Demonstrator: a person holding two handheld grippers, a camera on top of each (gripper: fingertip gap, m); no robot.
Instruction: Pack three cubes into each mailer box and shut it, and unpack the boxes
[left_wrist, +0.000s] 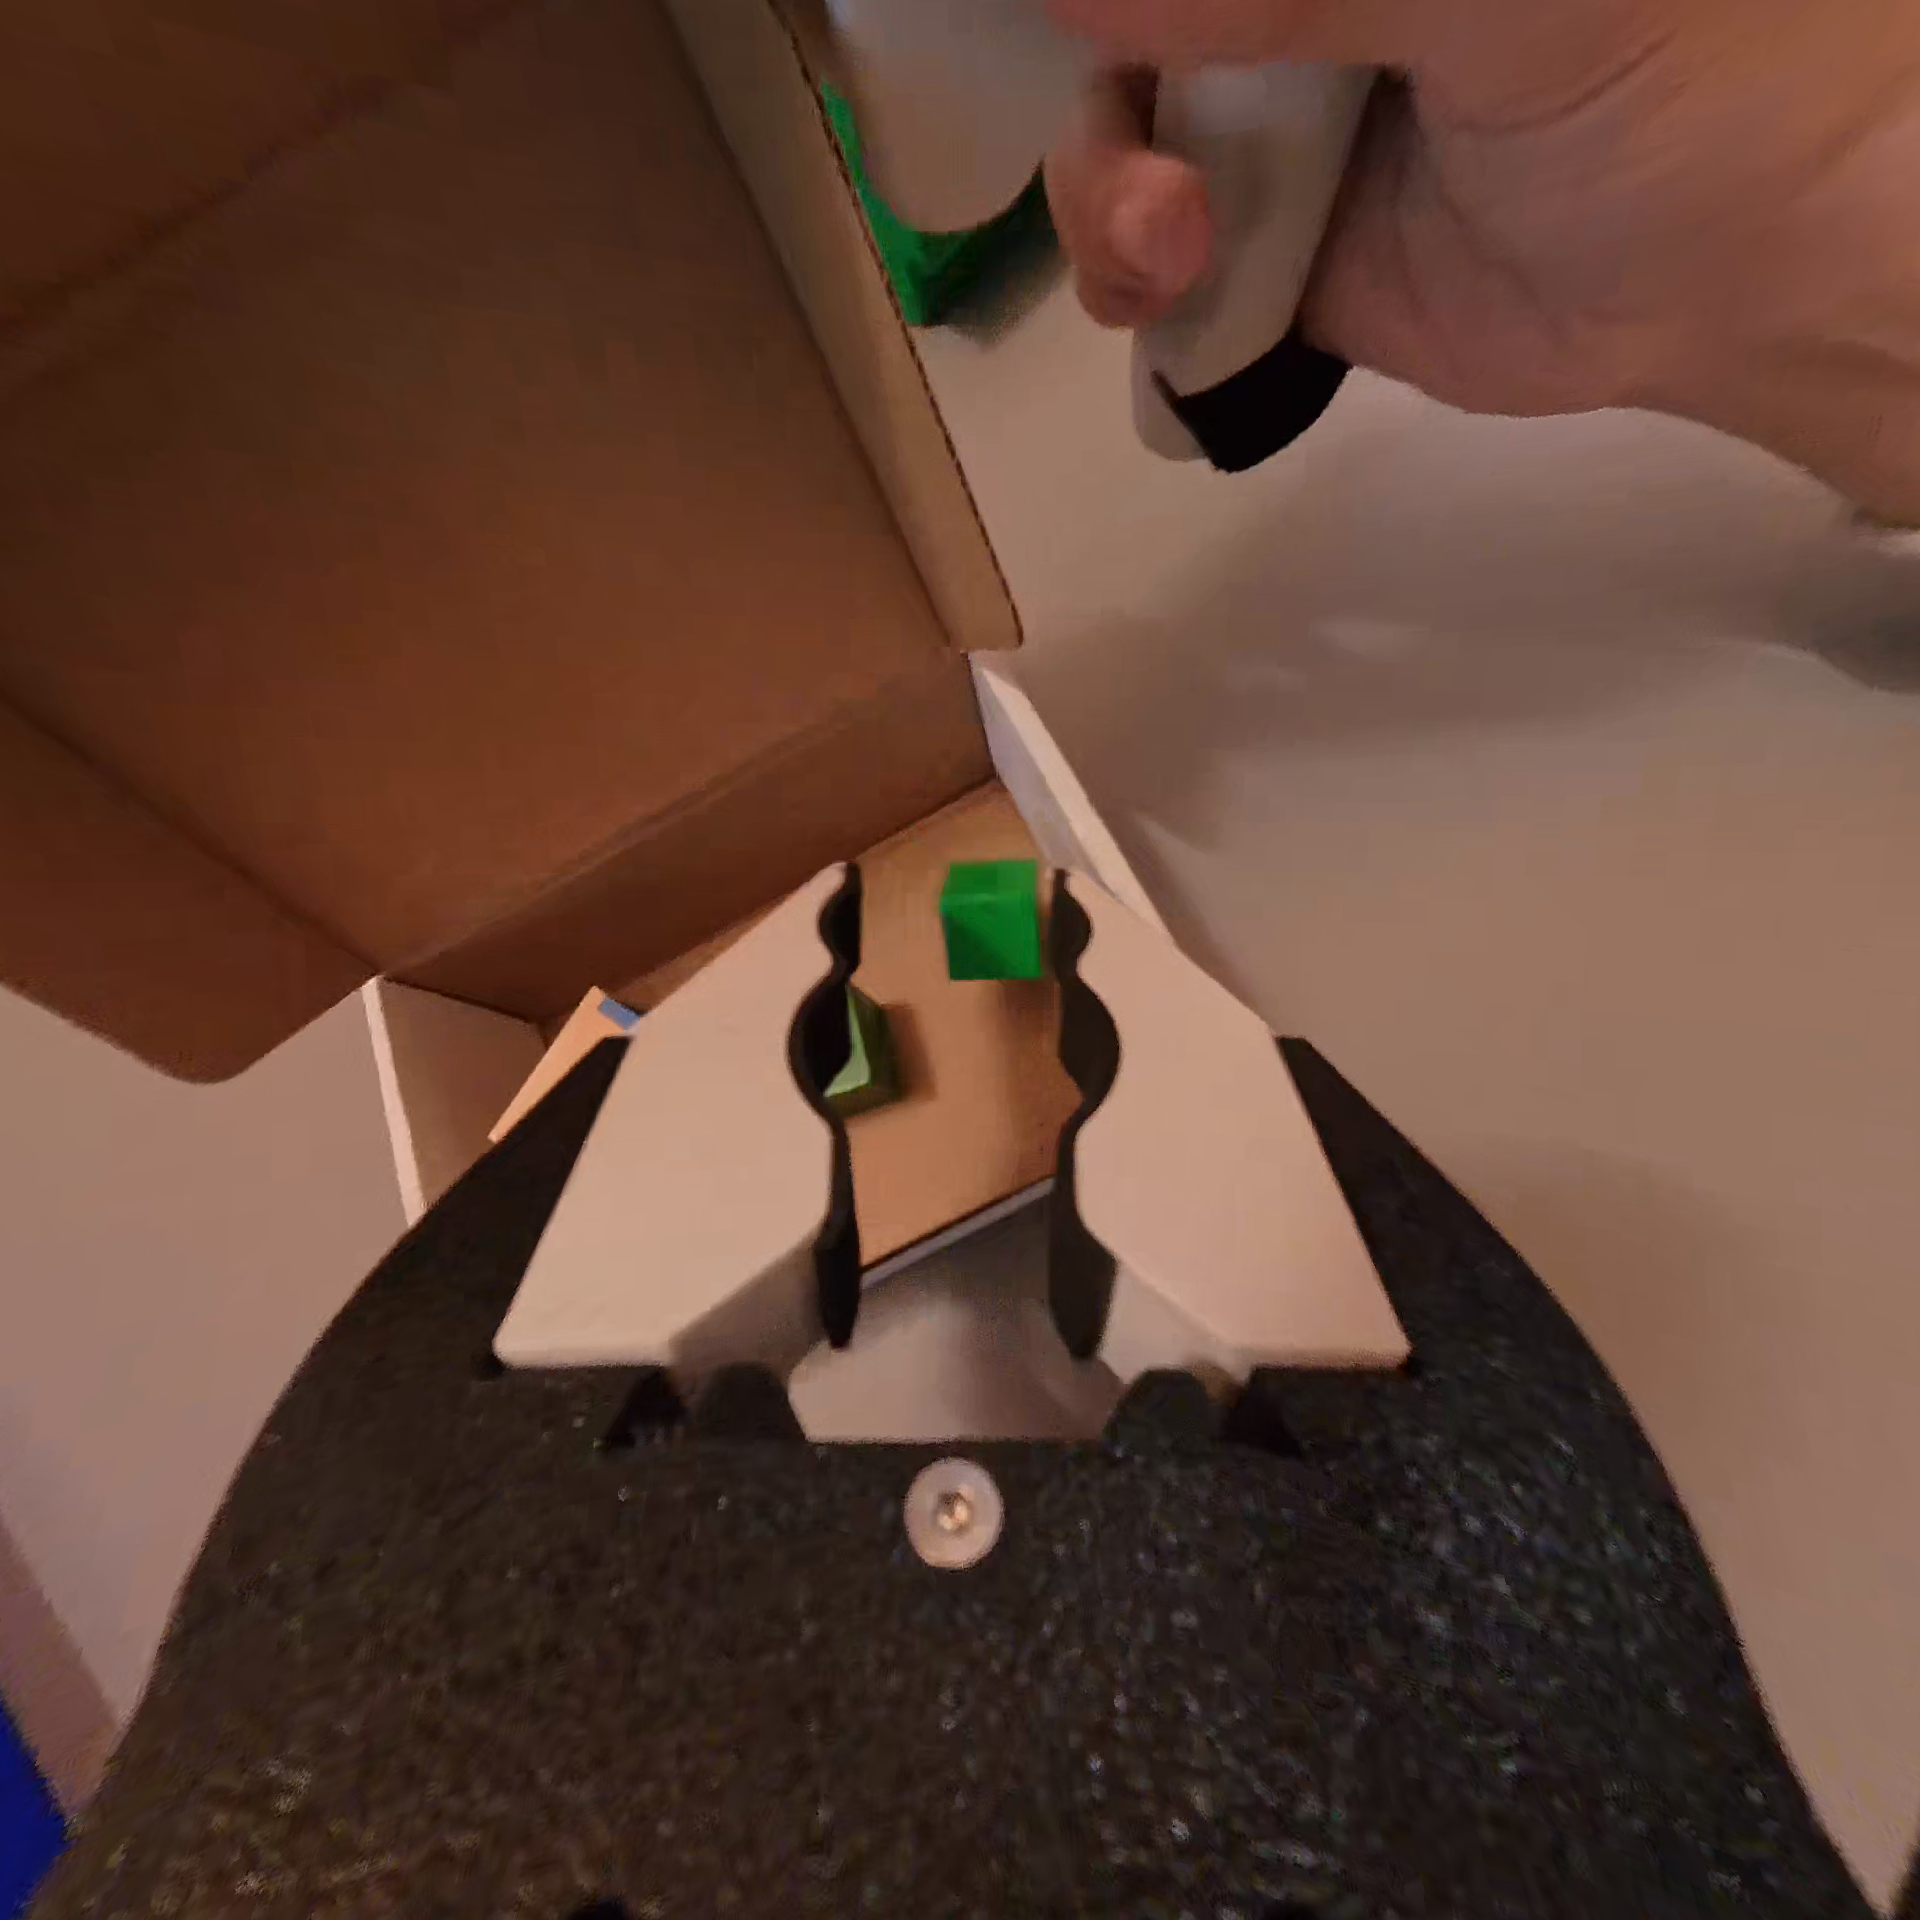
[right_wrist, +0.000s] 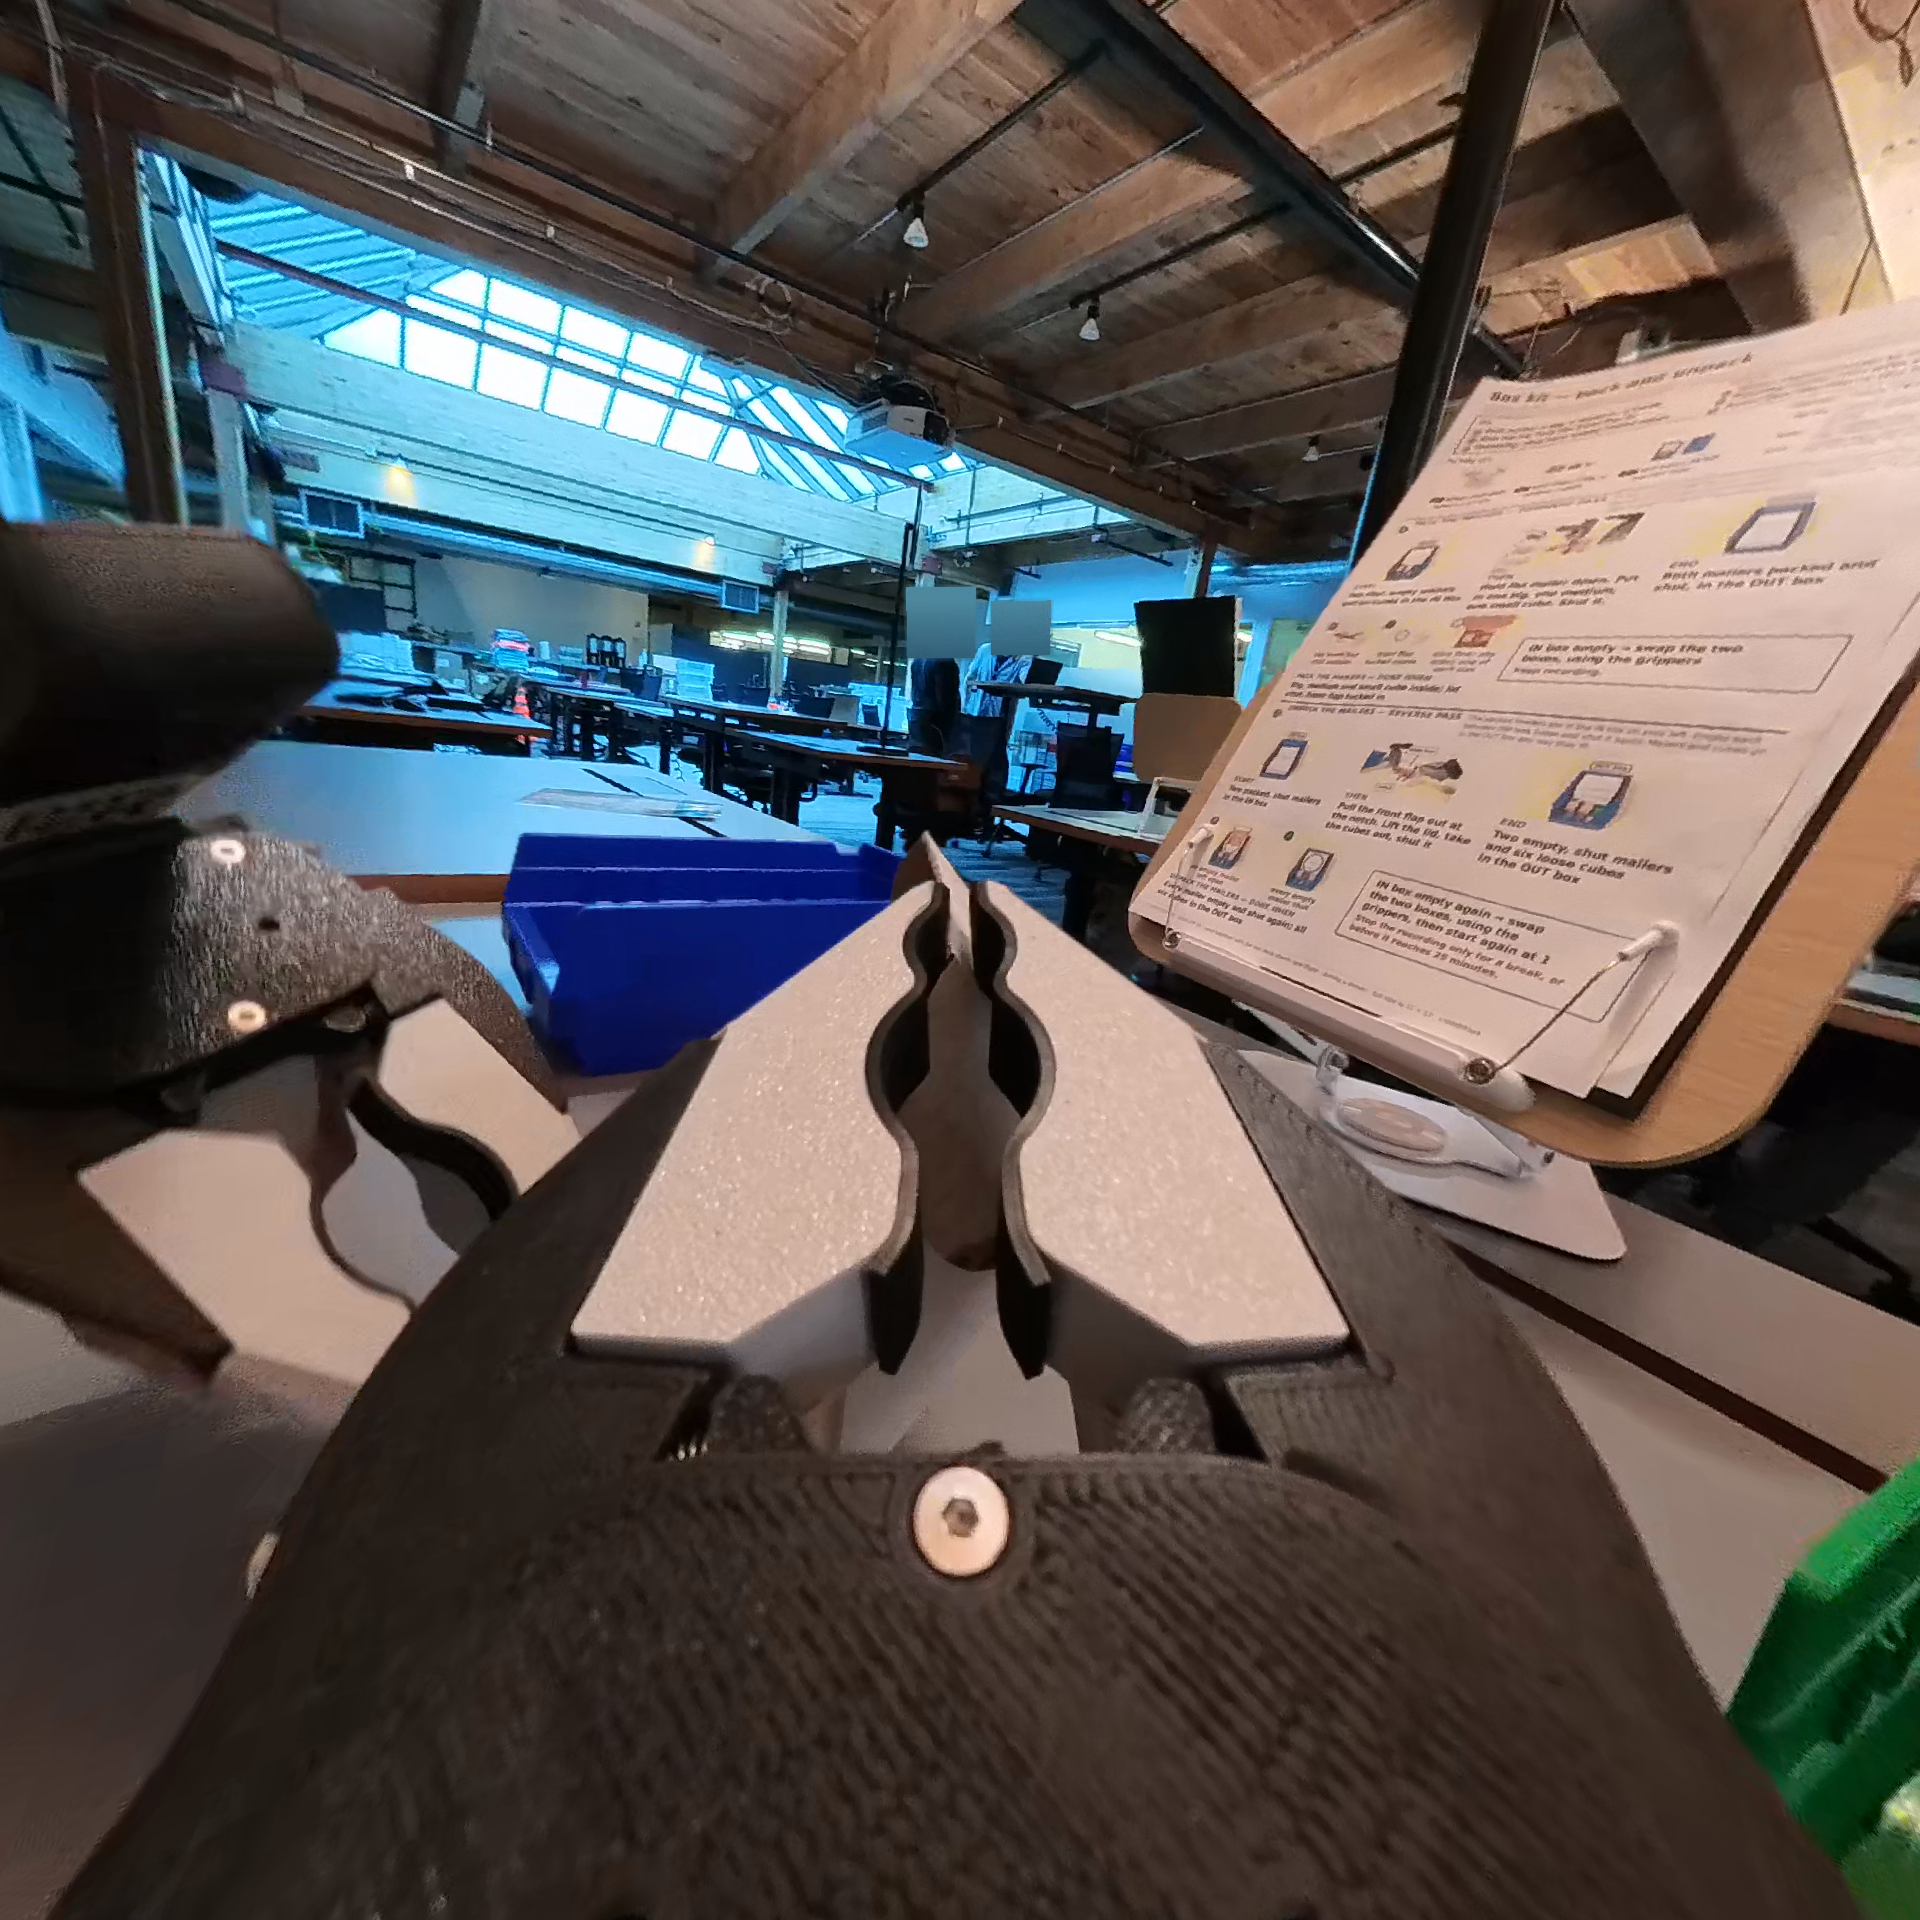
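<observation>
Left gripper hovering agape over open box holding two cubes; right gripper pinching the lid (third cube unseen).

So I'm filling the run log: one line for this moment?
left gripper: open over open mailer box | bright green cube, darker green cube inside | right gripper: shut on cardboard flap
</observation>
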